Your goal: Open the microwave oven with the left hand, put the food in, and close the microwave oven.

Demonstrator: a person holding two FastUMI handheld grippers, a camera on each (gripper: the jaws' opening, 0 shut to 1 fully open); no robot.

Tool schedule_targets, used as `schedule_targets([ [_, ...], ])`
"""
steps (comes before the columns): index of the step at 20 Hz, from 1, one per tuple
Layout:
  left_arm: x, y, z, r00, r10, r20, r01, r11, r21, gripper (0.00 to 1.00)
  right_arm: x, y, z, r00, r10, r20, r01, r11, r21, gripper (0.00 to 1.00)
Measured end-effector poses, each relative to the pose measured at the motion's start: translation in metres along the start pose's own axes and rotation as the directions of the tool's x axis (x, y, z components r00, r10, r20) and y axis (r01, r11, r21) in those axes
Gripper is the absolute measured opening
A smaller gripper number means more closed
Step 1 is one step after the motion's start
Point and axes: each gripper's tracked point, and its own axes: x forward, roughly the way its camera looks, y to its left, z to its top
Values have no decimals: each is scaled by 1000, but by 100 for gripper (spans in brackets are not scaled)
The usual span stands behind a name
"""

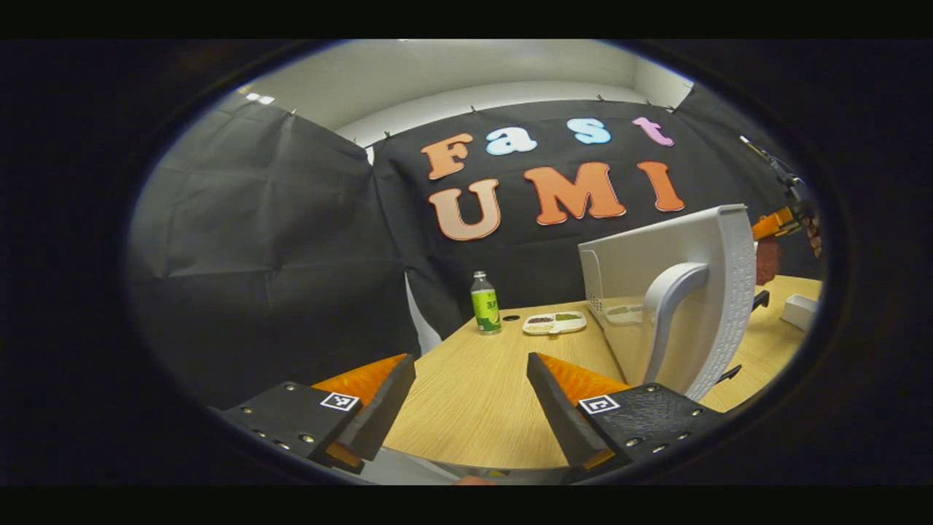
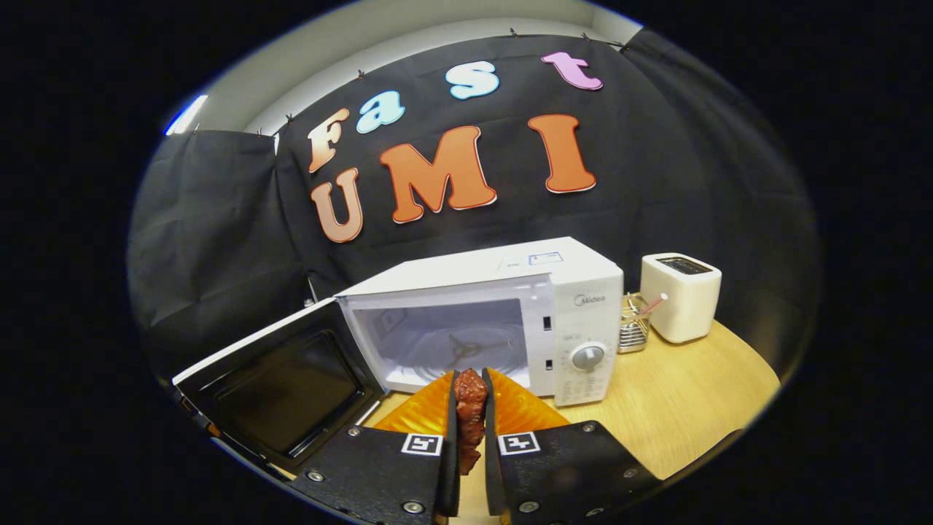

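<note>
The white microwave oven (image 2: 583, 292) stands on the wooden table with its door (image 2: 277, 386) swung wide open to the left. Its cavity (image 2: 466, 343) holds only the turntable. My right gripper (image 2: 470, 378) is shut on a dark red piece of meat (image 2: 470, 412), just in front of the cavity opening. In the left gripper view the door (image 1: 718, 292) appears edge-on with its curved handle (image 1: 670, 306) facing me. My left gripper (image 1: 472, 361) is open and holds nothing, to the left of the handle. The right gripper (image 1: 776, 222) with the meat (image 1: 765, 261) peeks out behind the door.
A green bottle (image 1: 485, 302) and a small divided plate of food (image 1: 555, 322) sit at the table's far edge, left of the microwave. A white toaster (image 2: 679, 295) and a wire basket (image 2: 633, 332) stand to the right of the microwave. A white box (image 1: 799, 310) lies on the table.
</note>
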Motion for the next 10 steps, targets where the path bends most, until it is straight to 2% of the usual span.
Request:
schedule_targets([
  [5,-3,-1,-11,1000,-11,-24,10,1000,-27,92,50,33,-4,1000,13,28,-14,999,30,13],
  [10,-1,21,-24,998,47,-47,-48,999,-16,93,94,53,-14,997,22,69,-30,992,126,14],
])
